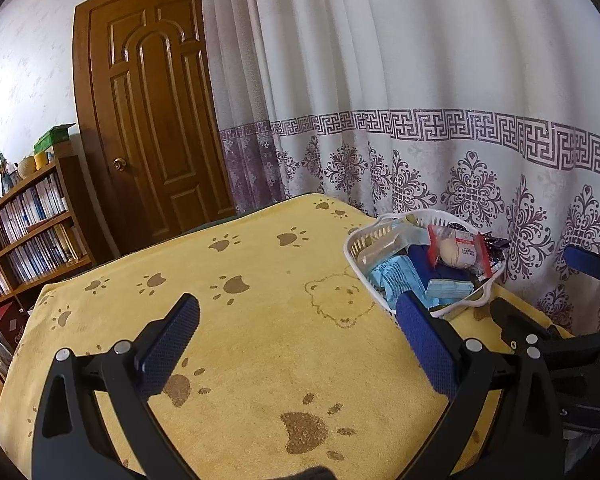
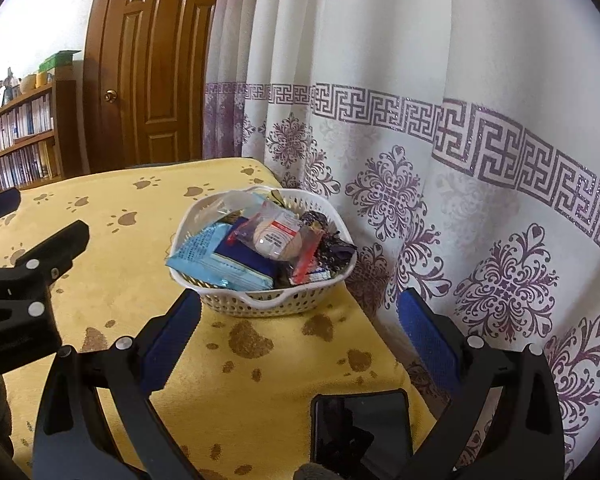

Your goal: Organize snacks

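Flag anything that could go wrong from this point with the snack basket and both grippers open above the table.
1. The white basket sits close to the table's curtain-side edge; a push from the right gripper might slide it off.
2. Snacks are heaped above the rim; the red-edged clear packet on top could tumble out if bumped.
3. A dark phone lies just below the right gripper and could be knocked.

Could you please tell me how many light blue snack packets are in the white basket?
2 visible: one large light blue snack packet at the white plastic basket left side, one smaller light blue packet at its near rim. Others may be buried.
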The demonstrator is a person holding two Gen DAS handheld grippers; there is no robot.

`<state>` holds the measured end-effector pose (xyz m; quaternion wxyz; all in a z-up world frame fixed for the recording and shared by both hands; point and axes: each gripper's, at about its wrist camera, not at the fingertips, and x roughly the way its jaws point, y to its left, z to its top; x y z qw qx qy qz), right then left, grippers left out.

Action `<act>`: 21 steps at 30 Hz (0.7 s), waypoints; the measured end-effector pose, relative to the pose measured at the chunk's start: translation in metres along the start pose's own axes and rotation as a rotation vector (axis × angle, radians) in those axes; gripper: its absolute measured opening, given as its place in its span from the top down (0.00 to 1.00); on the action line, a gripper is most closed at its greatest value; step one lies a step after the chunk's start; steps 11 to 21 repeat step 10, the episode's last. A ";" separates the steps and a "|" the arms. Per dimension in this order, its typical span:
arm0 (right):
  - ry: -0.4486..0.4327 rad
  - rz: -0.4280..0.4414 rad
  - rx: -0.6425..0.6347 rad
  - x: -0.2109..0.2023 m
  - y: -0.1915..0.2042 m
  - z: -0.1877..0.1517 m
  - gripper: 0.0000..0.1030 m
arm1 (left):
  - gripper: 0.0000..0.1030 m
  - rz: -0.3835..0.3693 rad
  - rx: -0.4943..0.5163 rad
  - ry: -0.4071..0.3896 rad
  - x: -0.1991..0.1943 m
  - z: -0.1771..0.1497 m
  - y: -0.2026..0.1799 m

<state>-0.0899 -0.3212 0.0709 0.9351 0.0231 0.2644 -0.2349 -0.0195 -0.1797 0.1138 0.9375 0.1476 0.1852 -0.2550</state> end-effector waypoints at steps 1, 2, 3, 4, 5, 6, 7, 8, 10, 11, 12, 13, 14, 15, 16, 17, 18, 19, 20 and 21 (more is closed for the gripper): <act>0.004 -0.002 0.000 0.001 -0.001 0.000 0.03 | 0.05 -0.001 0.000 0.002 0.001 0.000 0.000; 0.009 -0.003 0.000 0.002 -0.001 0.000 0.03 | 0.05 -0.002 0.000 0.007 0.001 0.000 0.000; 0.011 -0.004 -0.001 0.002 -0.001 0.000 0.03 | 0.05 -0.006 -0.002 0.016 0.002 -0.001 0.001; 0.016 -0.004 -0.003 0.003 0.000 -0.001 0.03 | 0.05 -0.010 -0.007 0.024 0.003 -0.001 0.002; 0.019 -0.002 -0.005 0.003 0.001 -0.001 0.03 | 0.05 -0.014 -0.017 0.038 0.005 -0.002 0.004; 0.023 0.000 -0.009 0.003 0.002 -0.001 0.03 | 0.05 -0.014 -0.028 0.049 0.006 -0.004 0.005; 0.027 0.002 -0.014 0.003 0.004 -0.002 0.03 | 0.05 -0.012 -0.040 0.062 0.007 -0.006 0.008; 0.030 0.004 -0.017 0.003 0.007 -0.002 0.03 | 0.05 -0.009 -0.050 0.076 0.009 -0.008 0.011; 0.043 0.015 -0.025 0.003 0.012 -0.004 0.03 | 0.05 0.004 -0.066 0.102 0.012 -0.014 0.018; 0.043 0.015 -0.025 0.003 0.012 -0.004 0.03 | 0.05 0.004 -0.066 0.102 0.012 -0.014 0.018; 0.043 0.015 -0.025 0.003 0.012 -0.004 0.03 | 0.05 0.004 -0.066 0.102 0.012 -0.014 0.018; 0.043 0.015 -0.025 0.003 0.012 -0.004 0.03 | 0.05 0.004 -0.066 0.102 0.012 -0.014 0.018; 0.043 0.015 -0.025 0.003 0.012 -0.004 0.03 | 0.05 0.004 -0.066 0.102 0.012 -0.014 0.018; 0.043 0.015 -0.025 0.003 0.012 -0.004 0.03 | 0.05 0.004 -0.066 0.102 0.012 -0.014 0.018; 0.043 0.015 -0.025 0.003 0.012 -0.004 0.03 | 0.05 0.004 -0.066 0.102 0.012 -0.014 0.018; 0.043 0.015 -0.025 0.003 0.012 -0.004 0.03 | 0.05 0.004 -0.066 0.102 0.012 -0.014 0.018; 0.043 0.015 -0.025 0.003 0.012 -0.004 0.03 | 0.05 0.004 -0.066 0.102 0.012 -0.014 0.018; 0.043 0.015 -0.025 0.003 0.012 -0.004 0.03 | 0.05 0.004 -0.066 0.102 0.012 -0.014 0.018; 0.043 0.015 -0.025 0.003 0.012 -0.004 0.03 | 0.05 0.004 -0.066 0.102 0.012 -0.014 0.018; 0.043 0.015 -0.025 0.003 0.012 -0.004 0.03 | 0.05 0.004 -0.066 0.102 0.012 -0.014 0.018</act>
